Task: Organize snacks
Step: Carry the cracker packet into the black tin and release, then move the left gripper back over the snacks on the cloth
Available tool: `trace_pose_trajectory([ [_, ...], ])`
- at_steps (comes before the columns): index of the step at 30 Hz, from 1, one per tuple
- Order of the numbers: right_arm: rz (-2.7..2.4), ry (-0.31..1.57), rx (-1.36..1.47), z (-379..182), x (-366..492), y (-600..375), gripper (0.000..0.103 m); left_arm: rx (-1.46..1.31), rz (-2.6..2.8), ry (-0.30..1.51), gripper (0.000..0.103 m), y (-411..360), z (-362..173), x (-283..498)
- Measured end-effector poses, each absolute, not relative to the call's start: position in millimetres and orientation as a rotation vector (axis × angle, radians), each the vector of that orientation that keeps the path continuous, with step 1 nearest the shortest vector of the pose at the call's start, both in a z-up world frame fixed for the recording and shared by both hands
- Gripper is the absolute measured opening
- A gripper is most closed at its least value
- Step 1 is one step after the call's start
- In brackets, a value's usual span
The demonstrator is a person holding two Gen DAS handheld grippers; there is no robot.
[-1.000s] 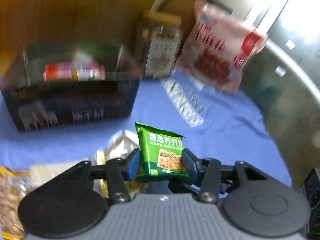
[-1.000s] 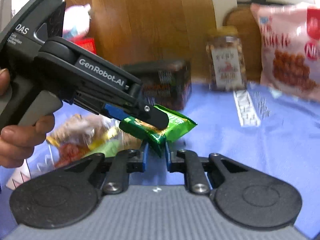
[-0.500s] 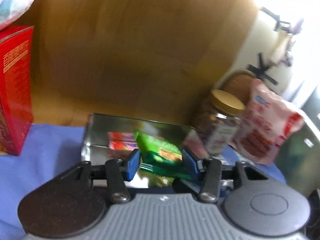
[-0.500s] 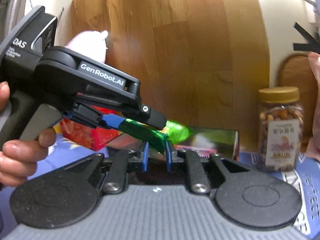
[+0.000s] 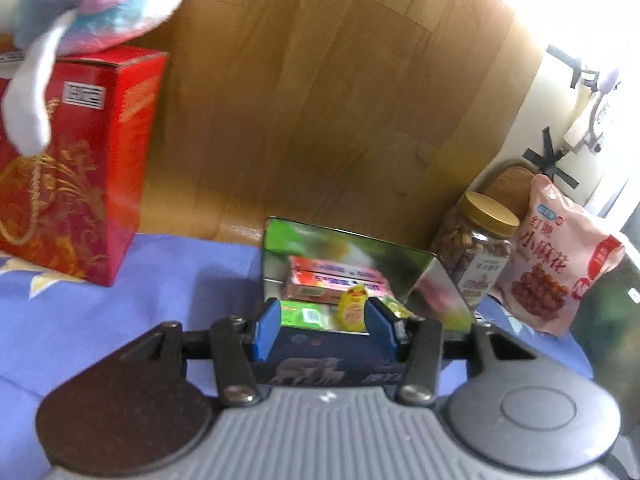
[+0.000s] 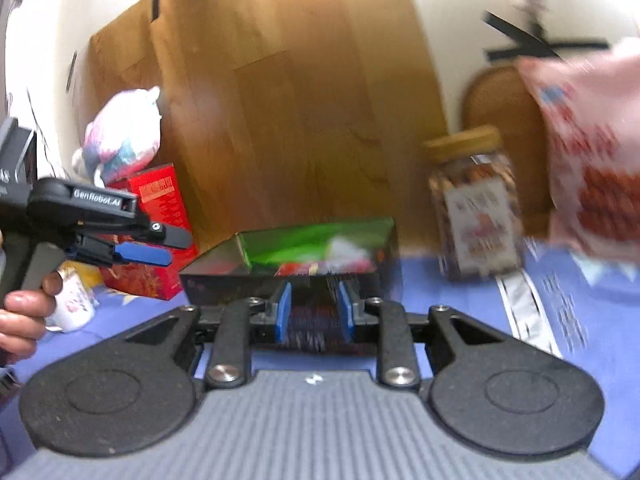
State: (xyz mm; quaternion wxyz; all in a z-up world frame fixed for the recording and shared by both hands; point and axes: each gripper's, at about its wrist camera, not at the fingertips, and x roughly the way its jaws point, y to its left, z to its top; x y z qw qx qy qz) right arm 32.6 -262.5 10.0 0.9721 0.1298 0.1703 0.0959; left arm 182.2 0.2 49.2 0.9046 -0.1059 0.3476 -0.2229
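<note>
Left wrist view, green snack packet [image 5: 301,317] in tin [image 5: 348,248], beyond empty left tongs [image 5: 322,331]

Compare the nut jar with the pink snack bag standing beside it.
The nut jar is a rigid, clear container showing its contents; the pink snack bag is soft, opaque packaging with a printed picture of the snack. The nut jar closes with a tan screw lid, while the pink snack bag has a sealed, crimped top. The nut jar stands straight; the pink snack bag leans and bulges. Both sit on the blue cloth, outside the open tin.
</note>
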Motion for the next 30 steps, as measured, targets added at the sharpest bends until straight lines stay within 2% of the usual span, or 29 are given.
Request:
trace_pose_trajectory([
  [14, 0.16, 0.43, 0.212, 2, 93, -266, 0.031, -0.151, -0.338, 0.797, 0.048, -27, 18, 218],
  [15, 0.169, 0.428, 0.217, 1, 93, -267, 0.034, -0.161, -0.336, 0.798, 0.048, -26, 15, 218],
  [16, 0.176, 0.423, 0.217, 0, 94, -267, 0.038, -0.165, -0.336, 0.796, 0.048, -25, 15, 217],
  [19, 0.181, 0.409, 0.186, -2, 91, -266, 0.041, -0.163, -0.329, 0.805, 0.048, -29, 19, 208],
  [25, 0.221, 0.394, 0.197, -2, 84, -274, 0.041, -0.206, -0.37, 0.79, 0.049, -21, 22, 198],
  [30, 0.218, 0.32, 0.239, 17, 59, -282, 0.041, -0.257, -0.39, 0.702, 0.049, 5, 47, 176],
])
